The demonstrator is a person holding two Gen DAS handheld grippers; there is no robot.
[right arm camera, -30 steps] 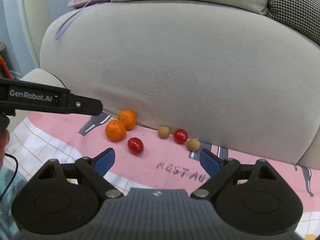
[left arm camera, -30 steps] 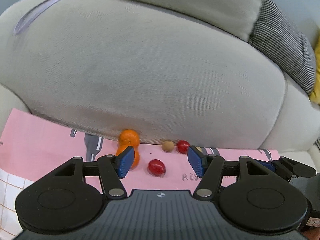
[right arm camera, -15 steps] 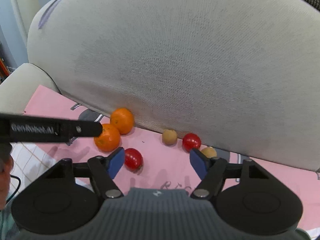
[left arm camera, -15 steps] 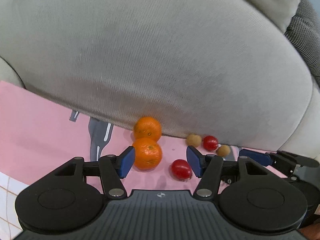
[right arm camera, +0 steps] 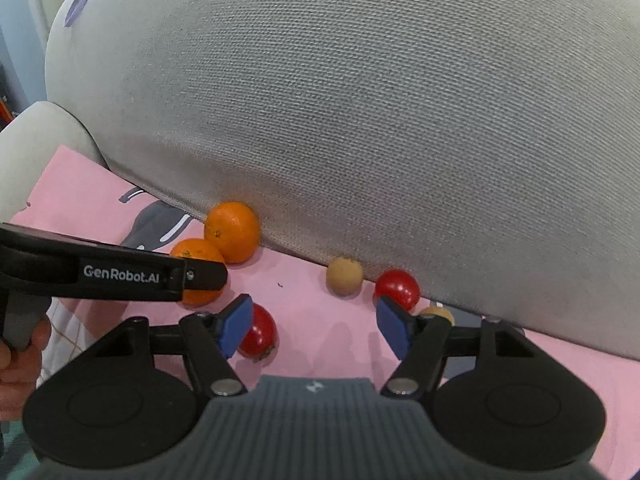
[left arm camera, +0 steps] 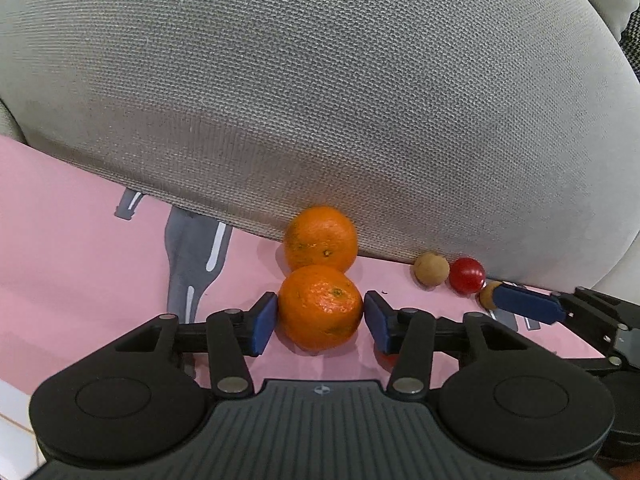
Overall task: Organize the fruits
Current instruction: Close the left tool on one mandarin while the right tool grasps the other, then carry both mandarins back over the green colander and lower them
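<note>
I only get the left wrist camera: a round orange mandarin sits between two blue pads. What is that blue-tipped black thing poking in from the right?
Observer: The right gripper. Its jaws are closing over bare pink cloth, gripping nothing.
Visitor: Is any fruit hidden from me?
Observer: A glossy red cherry tomato lies by that gripper's left fingertip. In your view it is almost wholly hidden behind a black finger.
Visitor: Who holds my tool?
Observer: A person's hand grips the handle of the left gripper, whose jaws are closing around the mandarin.
</note>
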